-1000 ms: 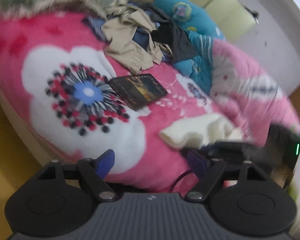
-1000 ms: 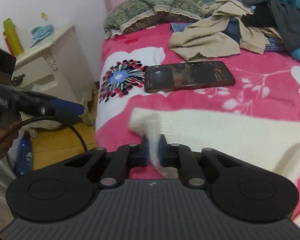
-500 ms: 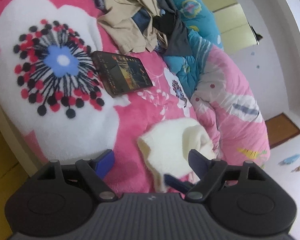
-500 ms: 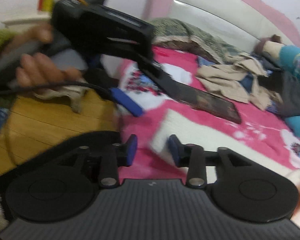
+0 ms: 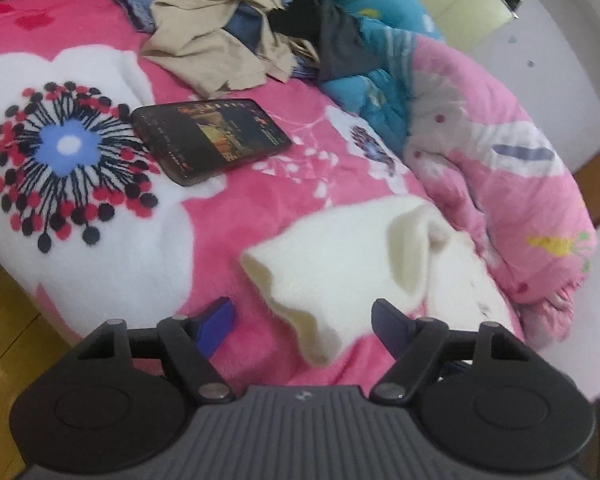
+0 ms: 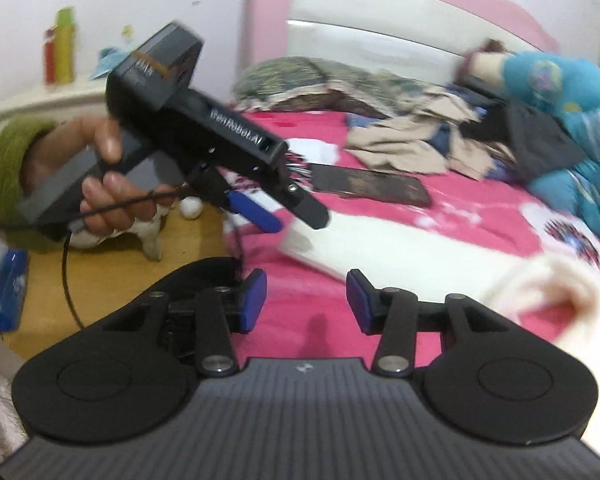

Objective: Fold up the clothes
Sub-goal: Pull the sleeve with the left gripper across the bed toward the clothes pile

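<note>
A cream knitted garment (image 5: 352,264) lies folded over on the pink flowered blanket (image 5: 112,264), near the bed's front edge. My left gripper (image 5: 304,324) is open, its jaws wide, hovering just above the garment's near corner. In the right wrist view the garment (image 6: 384,248) lies across the blanket and the left gripper (image 6: 292,212) hangs over its left end. My right gripper (image 6: 306,302) is open and empty, a little short of the garment's near edge.
A black phone (image 5: 210,138) lies on the blanket beyond the garment. A heap of beige and dark clothes (image 5: 228,36) lies further back. A rolled pink and teal quilt (image 5: 480,152) runs along the right. A white nightstand (image 6: 40,100) stands left of the bed over wooden floor (image 6: 100,276).
My right gripper let go of the garment's corner, opened and pulled back. The garment now lies folded over. My left gripper moved in over the garment, staying open.
</note>
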Demonstrator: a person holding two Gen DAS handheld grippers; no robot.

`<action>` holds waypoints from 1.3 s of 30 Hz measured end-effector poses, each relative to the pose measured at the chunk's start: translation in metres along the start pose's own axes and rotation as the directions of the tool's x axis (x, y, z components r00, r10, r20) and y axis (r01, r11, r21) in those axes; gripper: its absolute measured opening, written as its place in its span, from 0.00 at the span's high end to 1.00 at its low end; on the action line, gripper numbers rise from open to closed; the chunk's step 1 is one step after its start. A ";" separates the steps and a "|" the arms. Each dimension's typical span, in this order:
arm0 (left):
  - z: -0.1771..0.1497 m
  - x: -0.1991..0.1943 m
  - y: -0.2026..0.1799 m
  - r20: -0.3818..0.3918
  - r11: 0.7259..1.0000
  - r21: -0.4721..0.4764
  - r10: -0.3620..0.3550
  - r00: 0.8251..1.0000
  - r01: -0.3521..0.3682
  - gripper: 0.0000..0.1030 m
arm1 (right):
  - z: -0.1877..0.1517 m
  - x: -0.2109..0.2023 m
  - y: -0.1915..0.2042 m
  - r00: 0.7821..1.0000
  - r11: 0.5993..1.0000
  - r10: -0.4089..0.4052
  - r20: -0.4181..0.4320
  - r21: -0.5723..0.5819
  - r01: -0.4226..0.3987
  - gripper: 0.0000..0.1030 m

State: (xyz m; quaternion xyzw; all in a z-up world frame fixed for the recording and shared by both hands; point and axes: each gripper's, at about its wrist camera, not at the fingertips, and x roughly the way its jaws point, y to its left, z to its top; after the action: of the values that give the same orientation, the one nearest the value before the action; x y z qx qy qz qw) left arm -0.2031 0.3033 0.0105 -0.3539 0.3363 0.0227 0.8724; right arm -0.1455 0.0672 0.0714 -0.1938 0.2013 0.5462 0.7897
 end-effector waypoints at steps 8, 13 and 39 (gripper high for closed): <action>-0.003 0.001 -0.005 0.065 0.990 -0.031 0.138 0.988 -0.136 0.94 | -0.021 -0.024 -0.011 0.998 0.995 -0.061 0.026 0.079 0.059 0.57; 0.011 -0.017 -0.015 0.139 0.989 0.017 0.145 0.980 -0.148 0.96 | -0.024 -0.034 -0.019 0.995 0.991 -0.098 0.036 0.099 0.094 0.57; 0.214 0.081 0.003 0.251 0.824 0.362 0.365 0.897 -0.437 0.96 | -0.031 0.011 -0.075 0.983 0.968 -0.160 -0.088 0.183 0.174 0.54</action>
State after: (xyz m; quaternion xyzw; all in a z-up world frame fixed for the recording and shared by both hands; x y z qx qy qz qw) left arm -0.0196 0.4252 0.0718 -0.0811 0.3243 0.1653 0.9279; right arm -0.0745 0.0348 0.0461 -0.1536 0.2641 0.4485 0.8399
